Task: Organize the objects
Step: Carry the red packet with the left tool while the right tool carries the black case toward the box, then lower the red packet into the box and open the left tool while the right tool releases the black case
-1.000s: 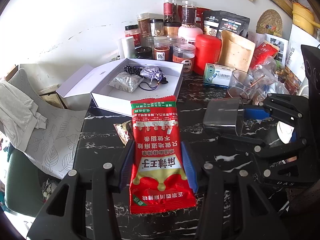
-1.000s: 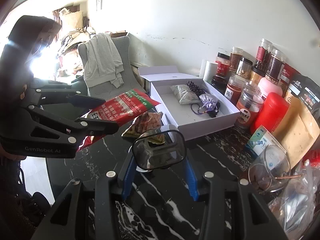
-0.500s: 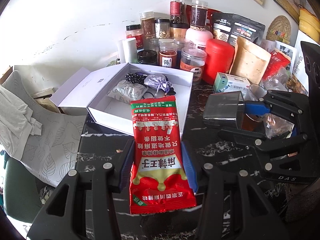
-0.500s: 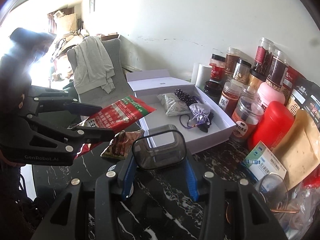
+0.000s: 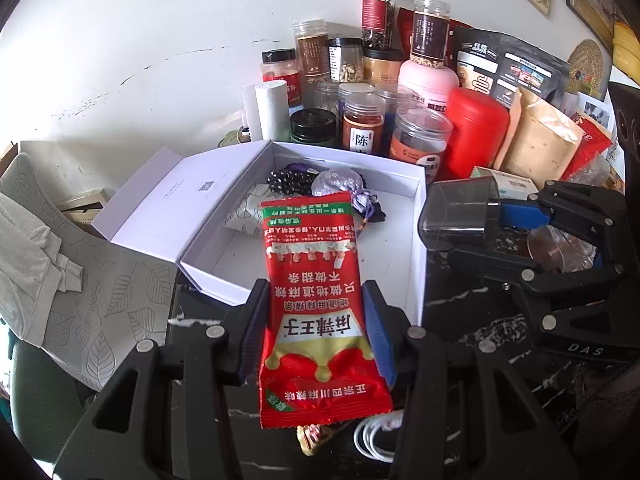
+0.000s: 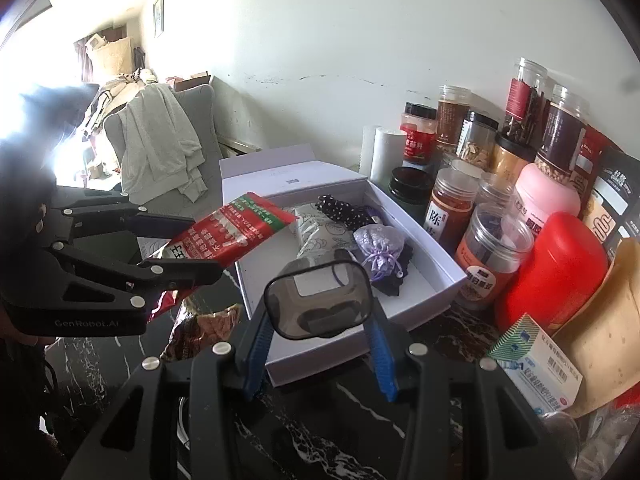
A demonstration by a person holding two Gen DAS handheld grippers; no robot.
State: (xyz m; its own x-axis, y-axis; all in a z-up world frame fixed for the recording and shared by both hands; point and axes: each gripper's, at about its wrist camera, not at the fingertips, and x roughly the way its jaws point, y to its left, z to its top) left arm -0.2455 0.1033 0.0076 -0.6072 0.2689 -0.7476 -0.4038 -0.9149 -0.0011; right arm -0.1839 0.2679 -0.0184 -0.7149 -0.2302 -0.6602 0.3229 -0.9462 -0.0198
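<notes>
While both hands carry: we log what each one has, label by label.
Left grip: our left gripper [image 5: 316, 334] pinches the red snack packet [image 5: 318, 300] by its side edges, low on the packet, jaws narrowed onto it.
Right grip: our right gripper [image 6: 318, 326] clamps a smoky clear plastic case [image 6: 318, 300] from both sides, jaws narrowed onto it.
Where: the packet's far end hangs over the open white box [image 5: 416, 240]; the case hovers at the box's near wall. Pouches and beads fill the far end of the box.
Packet handling: we judge it light, soft, crinkly, slick film; the free end will droop. A hold on the side edges near the middle looks best to us; a hard squeeze may crush the contents.
Case handling: we judge it light, rigid, smooth, so slippery; flat side walls are where to hold.
Packet axis: long axis runs away from the left gripper toward the jars [image 5: 364, 128], green band at the far end, print upside down in the left wrist view.
Case axis: its open mouth faces the right wrist camera.
</notes>
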